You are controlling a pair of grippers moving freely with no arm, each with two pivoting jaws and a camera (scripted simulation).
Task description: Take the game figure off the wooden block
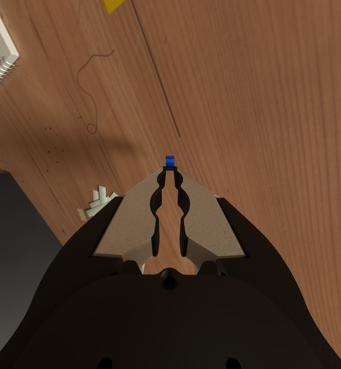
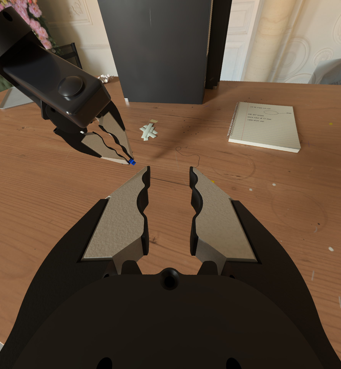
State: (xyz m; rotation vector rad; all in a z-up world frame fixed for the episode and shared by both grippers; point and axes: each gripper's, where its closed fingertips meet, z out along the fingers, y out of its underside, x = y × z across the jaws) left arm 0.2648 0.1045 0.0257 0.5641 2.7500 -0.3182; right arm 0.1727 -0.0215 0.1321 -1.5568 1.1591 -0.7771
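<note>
The left tongs (image 2: 131, 161) slant down from the upper left over the desk (image 2: 46, 199), clenched at the very tips on the small blue game figure (image 2: 132, 162), which hangs clear of the wood. In the left wrist view the figure (image 1: 170, 163) pokes out as a glossy, ribbed blue nub between tan, rough-textured fingers (image 1: 143, 199) with wavy black inner edges. The right tongs (image 2: 169, 168) sit lower and level, released – jaws spread with bare desk between. Only the right wrist view shows the dark upright binder (image 2: 159, 50) and the whole spiral notebook (image 2: 265, 125); both catch the heap of pale paper strips (image 2: 148, 131) and a thin curled thread (image 1: 90, 85). No view shows a wooden block.
</note>
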